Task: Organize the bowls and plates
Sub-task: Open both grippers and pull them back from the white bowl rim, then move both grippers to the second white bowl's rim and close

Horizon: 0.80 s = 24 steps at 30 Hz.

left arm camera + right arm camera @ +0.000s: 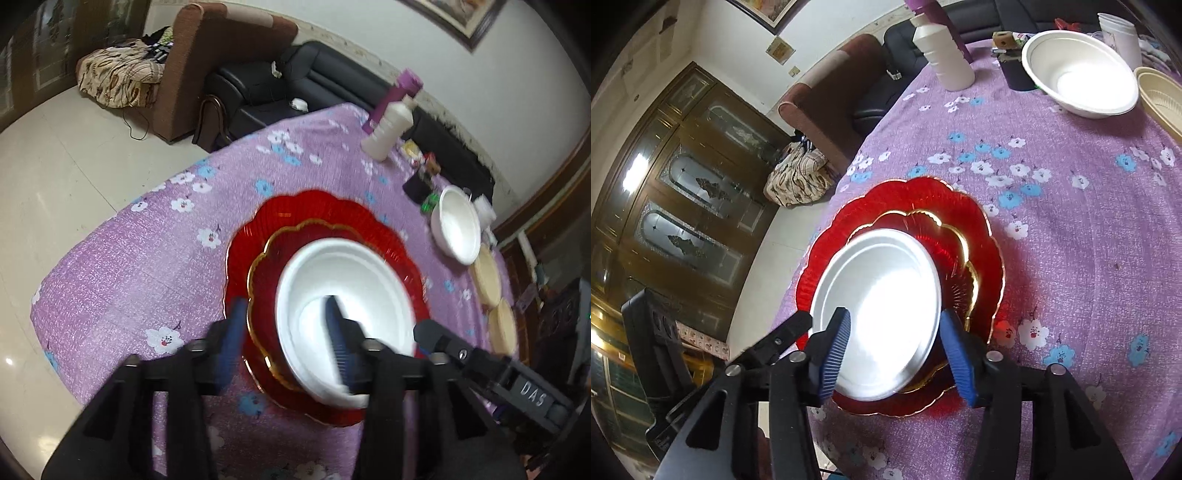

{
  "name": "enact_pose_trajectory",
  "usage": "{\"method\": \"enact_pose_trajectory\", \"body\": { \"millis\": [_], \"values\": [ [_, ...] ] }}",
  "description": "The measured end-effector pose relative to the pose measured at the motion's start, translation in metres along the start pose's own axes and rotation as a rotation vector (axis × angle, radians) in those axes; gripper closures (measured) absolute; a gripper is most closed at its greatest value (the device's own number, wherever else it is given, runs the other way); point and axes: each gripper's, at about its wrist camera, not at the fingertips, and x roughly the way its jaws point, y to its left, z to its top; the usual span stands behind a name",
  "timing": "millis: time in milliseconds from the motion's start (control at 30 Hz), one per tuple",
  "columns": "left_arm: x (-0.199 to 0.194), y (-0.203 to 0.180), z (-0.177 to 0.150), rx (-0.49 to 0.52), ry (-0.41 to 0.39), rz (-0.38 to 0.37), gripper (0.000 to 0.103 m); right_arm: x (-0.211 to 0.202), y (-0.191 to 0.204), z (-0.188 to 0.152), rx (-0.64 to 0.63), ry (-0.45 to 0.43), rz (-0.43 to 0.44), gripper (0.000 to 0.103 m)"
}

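Note:
A large red scalloped plate [314, 206] lies on the purple flowered tablecloth, with a smaller red gold-rimmed plate [273, 266] on it. A white bowl [343, 280] sits on the small plate. My left gripper [286, 325] is open just above them, one finger over the bowl's inside, the other outside its left rim. My right gripper [894, 350] is open, its fingers on either side of the white bowl [879, 306] on the red plates [982, 236]. A second white bowl [1078, 70] stands far right, also in the left wrist view [458, 225].
Cream bowls [487, 277] [1160, 96] sit at the table's right edge. A white bottle [942, 51] and a purple flask [391, 99] stand at the far side with small dark items. The table edge drops to the floor on the left.

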Motion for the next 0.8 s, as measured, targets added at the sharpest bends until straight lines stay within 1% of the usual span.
{"method": "enact_pose_trajectory", "body": {
  "millis": [33, 67, 133, 200, 233, 300, 367, 400, 433, 467, 500, 533, 600, 633, 700, 767, 800],
  "values": [
    [-0.002, 0.002, 0.0, -0.018, -0.01, -0.01, 0.037, -0.003, -0.002, 0.0, 0.003, -0.003, 0.005, 0.044],
    [-0.005, 0.003, 0.001, -0.044, -0.027, -0.022, 0.033, -0.005, -0.003, 0.0, 0.008, -0.007, 0.013, 0.042],
    [-0.01, 0.001, 0.004, -0.055, -0.049, -0.02, 0.026, -0.012, -0.005, 0.001, 0.019, -0.02, 0.038, 0.036],
    [-0.014, -0.005, 0.009, -0.045, -0.066, -0.016, 0.024, -0.023, -0.01, 0.002, 0.036, -0.05, 0.063, 0.032],
    [-0.016, -0.011, 0.012, -0.033, -0.072, -0.026, 0.02, -0.029, -0.013, 0.003, 0.048, -0.069, 0.071, 0.029],
    [-0.018, -0.027, 0.018, 0.001, -0.078, -0.048, 0.018, -0.043, -0.023, 0.007, 0.085, -0.121, 0.086, 0.023],
    [-0.02, -0.046, 0.023, 0.062, -0.087, -0.065, 0.018, -0.057, -0.038, 0.012, 0.127, -0.178, 0.083, 0.02],
    [-0.019, -0.062, 0.027, 0.107, -0.086, -0.086, 0.018, -0.064, -0.048, 0.015, 0.152, -0.206, 0.068, 0.019],
    [-0.016, -0.072, 0.03, 0.131, -0.075, -0.101, 0.018, -0.071, -0.061, 0.019, 0.188, -0.232, 0.056, 0.017],
    [-0.01, -0.086, 0.035, 0.154, -0.046, -0.12, 0.018, -0.075, -0.071, 0.022, 0.22, -0.245, 0.058, 0.017],
    [-0.006, -0.094, 0.038, 0.163, -0.027, -0.128, 0.018, -0.078, -0.084, 0.027, 0.264, -0.253, 0.067, 0.016],
    [0.005, -0.11, 0.044, 0.183, 0.008, -0.142, 0.018, -0.081, -0.097, 0.033, 0.313, -0.259, 0.086, 0.016],
    [0.023, -0.134, 0.053, 0.205, 0.038, -0.13, 0.018, -0.085, -0.122, 0.043, 0.39, -0.269, 0.118, 0.017],
    [0.03, -0.144, 0.054, 0.213, 0.046, -0.122, 0.019, -0.086, -0.131, 0.048, 0.41, -0.273, 0.122, 0.017],
    [0.053, -0.167, 0.059, 0.232, 0.091, -0.106, 0.019, -0.087, -0.149, 0.058, 0.45, -0.287, 0.129, 0.017],
    [0.075, -0.185, 0.062, 0.234, 0.132, -0.088, 0.019, -0.087, -0.165, 0.069, 0.491, -0.299, 0.129, 0.017],
    [0.079, -0.188, 0.061, 0.233, 0.142, -0.086, 0.019, -0.086, -0.172, 0.074, 0.503, -0.303, 0.132, 0.017]
  ]
}}
